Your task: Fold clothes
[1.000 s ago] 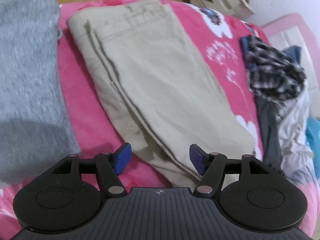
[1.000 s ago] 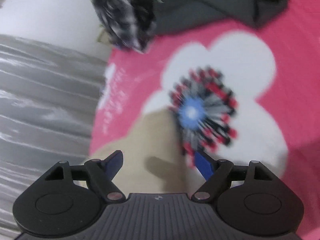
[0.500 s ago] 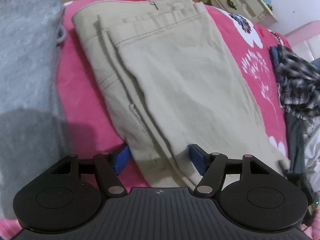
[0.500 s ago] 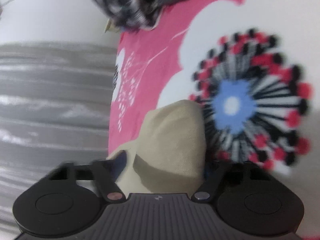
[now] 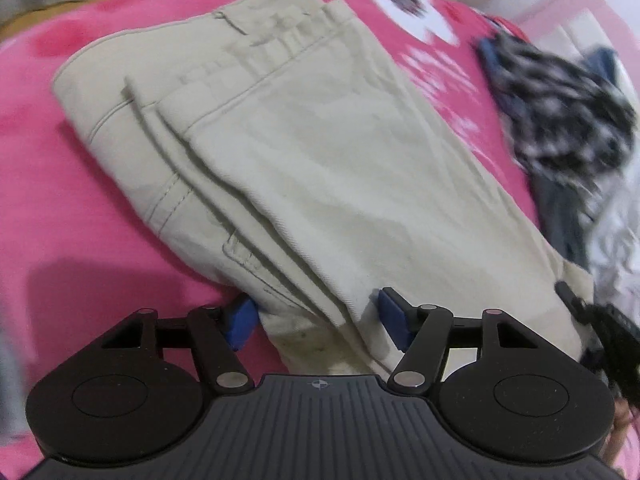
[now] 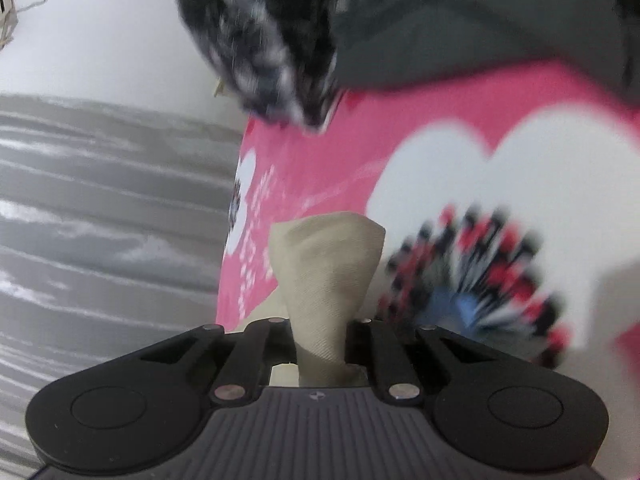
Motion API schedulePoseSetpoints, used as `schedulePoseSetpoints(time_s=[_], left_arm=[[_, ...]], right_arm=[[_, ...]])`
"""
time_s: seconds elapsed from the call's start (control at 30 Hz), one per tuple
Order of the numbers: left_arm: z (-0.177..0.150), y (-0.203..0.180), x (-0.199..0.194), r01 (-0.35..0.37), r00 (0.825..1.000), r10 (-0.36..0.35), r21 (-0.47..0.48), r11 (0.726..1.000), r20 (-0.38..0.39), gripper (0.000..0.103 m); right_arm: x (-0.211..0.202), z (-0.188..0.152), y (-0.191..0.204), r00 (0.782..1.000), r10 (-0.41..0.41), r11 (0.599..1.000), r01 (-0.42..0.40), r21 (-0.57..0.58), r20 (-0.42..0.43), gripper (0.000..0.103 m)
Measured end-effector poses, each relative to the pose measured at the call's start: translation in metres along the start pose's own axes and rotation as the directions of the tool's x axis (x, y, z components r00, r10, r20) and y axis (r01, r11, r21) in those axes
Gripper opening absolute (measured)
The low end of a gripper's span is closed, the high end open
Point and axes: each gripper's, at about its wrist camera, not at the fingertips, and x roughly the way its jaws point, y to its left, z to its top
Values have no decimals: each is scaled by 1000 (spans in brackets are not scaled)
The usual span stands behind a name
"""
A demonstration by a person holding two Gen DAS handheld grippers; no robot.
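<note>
Folded beige trousers [image 5: 304, 160] lie on a pink flowered bedspread [image 5: 60, 208], waistband at the far end. My left gripper [image 5: 316, 316] is open, its blue pads on either side of the near edge of the trousers. My right gripper [image 6: 320, 344] is shut on a pinched corner of the beige trousers [image 6: 324, 264], which sticks up between its fingers. The right gripper also shows at the right edge of the left wrist view [image 5: 600, 320], at the trousers' near right corner.
A crumpled black-and-white plaid garment [image 5: 560, 120] and dark grey clothes [image 6: 480, 28] are heaped at the right of the bed. A white flower print [image 6: 500, 184] is on the bedspread. A grey curtain [image 6: 100, 220] hangs beyond the bed's edge.
My right gripper has shut on the trousers' corner. My left gripper has moved forward so that its open pads straddle the near edge of the trousers. The grey sweater has left the left view.
</note>
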Motion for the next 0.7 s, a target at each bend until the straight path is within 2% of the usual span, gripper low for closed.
schedulePoseSetpoints(time_s=[0.1,0.17,0.27,0.33,0.4,0.43,0.47,0.5,0.57,0.67,0.7], left_arm=[[-9,-32,23,86,994,-81,62,994,-71,63],[-21,-59,41,149,982,-133,111,983,-136,63],[-42,-100,61,227,958,-180,209,951,-222,62],[-57,-127,70,241,952,-163,304,922,-259,62],[-64,-140,70,214,959,-119,383,899,-257,64],[-66,-141,68,207,962,-110,404,891,-251,64],[-64,-136,63,218,960,-122,394,893,-253,63],[-62,-131,59,228,958,-135,384,895,-255,61],[-56,-120,45,200,968,-124,380,903,-216,61],[-48,-104,11,137,990,-107,412,901,-95,61],[-45,-99,-1,112,994,-102,429,896,-47,61]], right_arm=[[-40,26,-10,998,-29,1000,29,-1,49,13],[-68,43,-17,995,-52,999,52,-1,83,13],[-123,68,-32,983,-124,992,125,-1,136,13],[-155,82,-48,975,-162,987,162,15,155,14],[-167,83,-67,966,-218,976,213,47,138,23],[-171,83,-77,959,-252,967,247,57,128,36],[-173,79,-82,948,-290,957,286,51,133,46],[-179,72,-84,927,-337,941,334,45,163,50],[-190,59,-88,880,-417,906,421,37,227,51],[-203,36,-69,839,-404,902,431,6,364,51],[-201,29,-57,842,-372,908,417,-33,391,52]])
